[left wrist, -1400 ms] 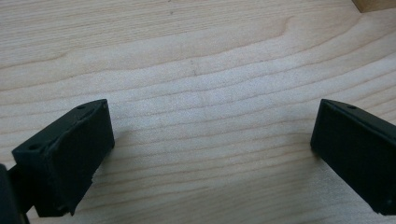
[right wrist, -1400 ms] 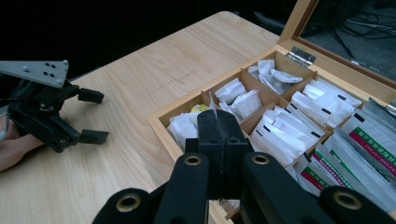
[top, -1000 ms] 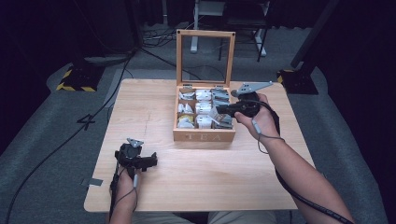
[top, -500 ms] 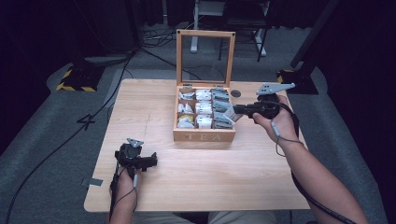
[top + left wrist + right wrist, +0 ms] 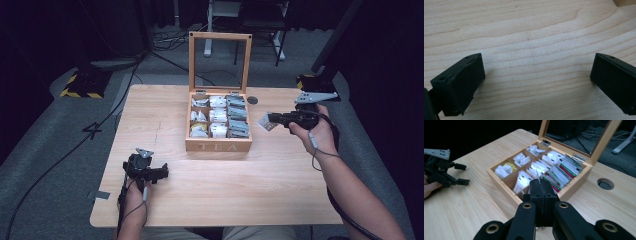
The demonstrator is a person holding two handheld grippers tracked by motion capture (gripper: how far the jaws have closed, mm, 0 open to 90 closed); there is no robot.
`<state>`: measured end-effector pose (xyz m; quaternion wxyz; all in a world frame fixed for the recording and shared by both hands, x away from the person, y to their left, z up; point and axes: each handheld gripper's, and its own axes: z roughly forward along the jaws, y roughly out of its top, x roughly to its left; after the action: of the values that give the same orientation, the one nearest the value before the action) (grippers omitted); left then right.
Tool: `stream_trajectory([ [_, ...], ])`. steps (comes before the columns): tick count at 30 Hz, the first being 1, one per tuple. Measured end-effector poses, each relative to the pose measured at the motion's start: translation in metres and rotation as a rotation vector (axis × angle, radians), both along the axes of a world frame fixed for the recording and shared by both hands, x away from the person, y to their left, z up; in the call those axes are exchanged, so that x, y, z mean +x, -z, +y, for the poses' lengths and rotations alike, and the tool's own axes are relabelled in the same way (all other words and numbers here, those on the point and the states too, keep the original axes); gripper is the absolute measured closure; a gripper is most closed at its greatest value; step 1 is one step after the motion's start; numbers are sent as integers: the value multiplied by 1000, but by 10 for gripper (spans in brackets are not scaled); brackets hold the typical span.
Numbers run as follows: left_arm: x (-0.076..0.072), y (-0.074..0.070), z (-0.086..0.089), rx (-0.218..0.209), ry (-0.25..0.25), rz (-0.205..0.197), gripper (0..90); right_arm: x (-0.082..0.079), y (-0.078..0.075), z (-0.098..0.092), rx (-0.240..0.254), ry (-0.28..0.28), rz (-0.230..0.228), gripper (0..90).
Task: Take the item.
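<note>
- your right tongs (image 5: 272,120) are now out to the right of the tea box (image 5: 219,146); a second ago they were over its right-hand column of compartments.
- their jaws are pressed fully together on a tea bag packet (image 5: 265,123); in the high view it shows as a small pale square at the tips, held in the air just right of the box and clear of its wall.
- in the right gripper view a thin white edge of that packet sticks up between the closed jaws, with the open box beyond.
- so the pick looks done: one packet is out of the box, and what seems left is to carry it to a bare patch of the table (image 5: 280,185) and set it down.
- your left tongs (image 5: 162,174) have not moved; they rest on the near left of the table, jaws wide apart with nothing but bare wood between them.
- the box lid (image 5: 220,62) stands upright at the far side, so another reach in stays unobstructed.
</note>
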<state>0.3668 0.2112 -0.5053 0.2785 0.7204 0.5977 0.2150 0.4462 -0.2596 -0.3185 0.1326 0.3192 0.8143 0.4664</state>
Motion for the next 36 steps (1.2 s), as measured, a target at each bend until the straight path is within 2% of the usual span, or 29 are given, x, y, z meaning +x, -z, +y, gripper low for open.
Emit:
stream_trajectory([
  [8, 0, 0, 0, 0, 0, 0, 0, 0, 10, -23, -12, 52, 16, 900],
  [15, 0, 0, 0, 0, -1, 0, 0, 1, 24, -42, -49, 107, 28, 900],
  [23, 0, 0, 0, -1, -1, 0, 0, 7, 48, -61, -74, 169, 70, 900],
  [36, 0, 0, 0, -1, -1, 0, 0, 15, 81, -81, -73, 231, 141, 900],
])
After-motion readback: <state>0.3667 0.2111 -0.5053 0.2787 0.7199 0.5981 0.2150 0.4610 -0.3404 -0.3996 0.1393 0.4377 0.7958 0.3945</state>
